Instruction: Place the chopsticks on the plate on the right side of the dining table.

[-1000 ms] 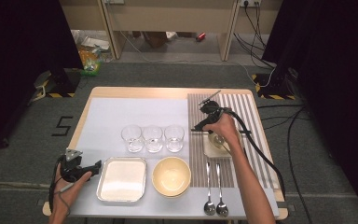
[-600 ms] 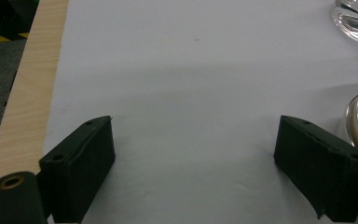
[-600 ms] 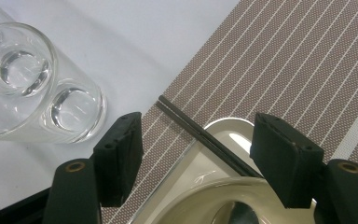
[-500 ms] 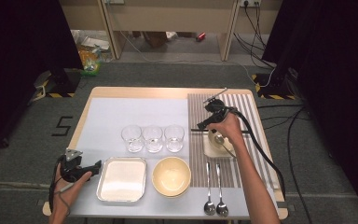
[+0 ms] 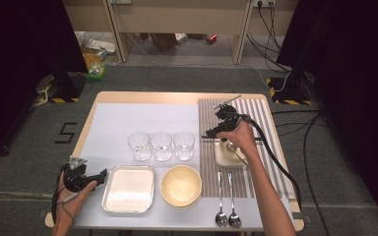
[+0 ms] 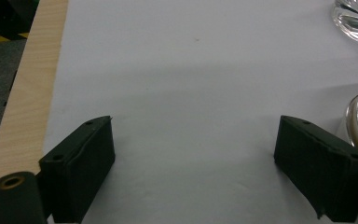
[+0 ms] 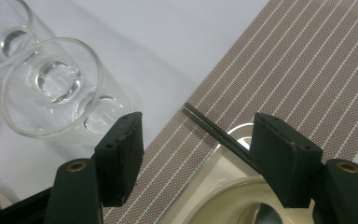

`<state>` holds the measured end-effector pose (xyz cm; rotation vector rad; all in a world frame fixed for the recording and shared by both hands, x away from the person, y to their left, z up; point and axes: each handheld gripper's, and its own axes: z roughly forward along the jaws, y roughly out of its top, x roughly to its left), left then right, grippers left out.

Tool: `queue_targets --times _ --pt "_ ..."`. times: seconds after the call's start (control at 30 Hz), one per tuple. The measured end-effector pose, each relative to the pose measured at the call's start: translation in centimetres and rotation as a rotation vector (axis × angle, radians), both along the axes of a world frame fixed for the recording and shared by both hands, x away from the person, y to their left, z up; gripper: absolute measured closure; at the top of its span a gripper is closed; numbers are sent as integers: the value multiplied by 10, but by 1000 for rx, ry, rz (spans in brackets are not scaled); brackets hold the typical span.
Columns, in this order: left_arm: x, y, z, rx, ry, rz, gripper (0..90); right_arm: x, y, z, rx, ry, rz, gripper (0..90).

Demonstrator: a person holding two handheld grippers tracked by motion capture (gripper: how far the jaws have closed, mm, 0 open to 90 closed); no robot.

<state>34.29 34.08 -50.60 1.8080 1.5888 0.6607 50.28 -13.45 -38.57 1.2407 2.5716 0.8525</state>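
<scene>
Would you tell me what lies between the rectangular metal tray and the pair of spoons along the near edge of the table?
In the high view, the yellow bowl sits between the tray and the spoons.

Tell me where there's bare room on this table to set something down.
The white mat is bare behind the three glasses, up to the table's far edge. The far striped placemat is also free. It is crowded near the front: metal tray, yellow bowl, two spoons, and the small dish under the right hand-held gripper.
</scene>
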Motion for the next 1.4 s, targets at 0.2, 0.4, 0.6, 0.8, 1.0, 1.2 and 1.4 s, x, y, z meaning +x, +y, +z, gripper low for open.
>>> queue_targets --times 0.2,0.4,0.6,0.8,1.0,1.2,1.4 --pt "0 0 0 2 -1 -2 113 -5 2 2 7 -11 7 357" --pt "0 0 0 2 -1 -2 113 -9 4 2 19 -35 18 357" --pt "0 0 0 0 0 0 113 -13 11 -1 27 -40 24 356" --pt "0 0 0 1 0 0 113 -16 17 -2 31 -42 27 357" --pt "0 0 0 0 1 0 113 -16 24 -4 43 -42 27 359" --pt "0 0 0 2 -1 -1 111 -14 32 -7 43 -33 41 362" --pt "0 0 0 1 -1 -1 111 -14 41 -12 59 -38 53 362"
